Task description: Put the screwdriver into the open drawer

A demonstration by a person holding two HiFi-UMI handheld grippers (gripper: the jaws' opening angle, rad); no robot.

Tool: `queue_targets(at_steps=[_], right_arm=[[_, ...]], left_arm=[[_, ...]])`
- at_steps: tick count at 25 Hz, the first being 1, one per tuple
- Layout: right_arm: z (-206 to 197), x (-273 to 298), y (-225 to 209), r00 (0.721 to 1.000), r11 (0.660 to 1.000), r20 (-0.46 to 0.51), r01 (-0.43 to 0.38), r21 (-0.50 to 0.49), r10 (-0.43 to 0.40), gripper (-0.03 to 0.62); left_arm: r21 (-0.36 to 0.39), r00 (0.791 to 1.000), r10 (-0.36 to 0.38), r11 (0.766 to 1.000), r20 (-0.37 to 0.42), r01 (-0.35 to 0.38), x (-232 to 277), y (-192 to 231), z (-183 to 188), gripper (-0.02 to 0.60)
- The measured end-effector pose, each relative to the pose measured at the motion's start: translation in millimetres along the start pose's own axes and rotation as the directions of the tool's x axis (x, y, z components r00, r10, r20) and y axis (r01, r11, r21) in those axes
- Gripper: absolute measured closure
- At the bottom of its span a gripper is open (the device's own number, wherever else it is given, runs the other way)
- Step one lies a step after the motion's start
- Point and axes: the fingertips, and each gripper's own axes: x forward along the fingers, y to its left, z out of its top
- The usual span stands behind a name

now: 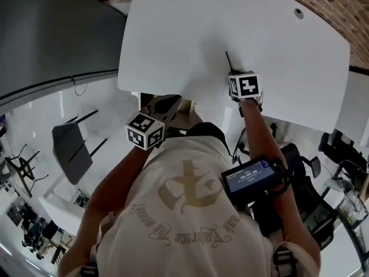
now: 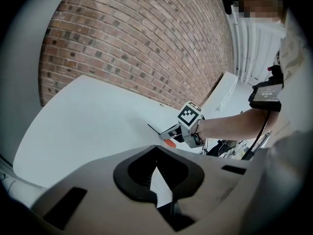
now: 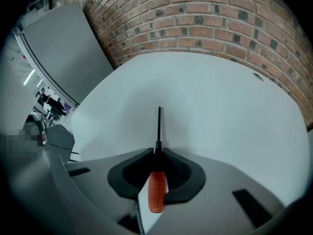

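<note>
The screwdriver (image 3: pixel 156 195) has an orange handle and a thin black shaft; it lies on the white table (image 3: pixel 220 97) pointing away from me. My right gripper (image 3: pixel 157 153) points steeply down at it, its jaws closed round the neck, with the handle in the hollow behind the tips. The head view shows the shaft (image 1: pixel 229 60) sticking out beyond the right gripper (image 1: pixel 233 74). In the left gripper view the orange handle (image 2: pixel 168 142) peeks from under the right gripper (image 2: pixel 164 135). My left gripper (image 2: pixel 156 148) hangs shut and empty at the table's near edge (image 1: pixel 167 101). No drawer can be made out.
A brick wall (image 3: pixel 205 13) runs behind the table, with a grey panel (image 3: pixel 63 48) to its left. A cable hole (image 1: pixel 298 13) sits at the table's far right. A grey chair (image 1: pixel 72 149) stands on the floor at left, a black office chair (image 1: pixel 300 166) at right.
</note>
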Motion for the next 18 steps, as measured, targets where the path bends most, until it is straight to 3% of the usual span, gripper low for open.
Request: queue_targets(at_steps=[5,10,18], right_arm=[[0,-6,7,1.000,1.000,0.022,-0.009,0.017,0.008,0.525],[1,-13,44,0.998,0.999,0.058,-0.029,0.017,0.028,0.526],[7,-22,34,0.994,0.999,0.105,-0.041,0.022,0.038,0.526]], left_arm=[[0.008,1.000,-0.011,1.000,-0.008,0.011,-9,-2,-4,0.561],[0.009,0.999,-0.032,0.999,-0.002,0.032,-40,10,-18,0.561],[0.027,0.998,-0.058,0.998,-0.009,0.058,-31,11,-18,0.561]])
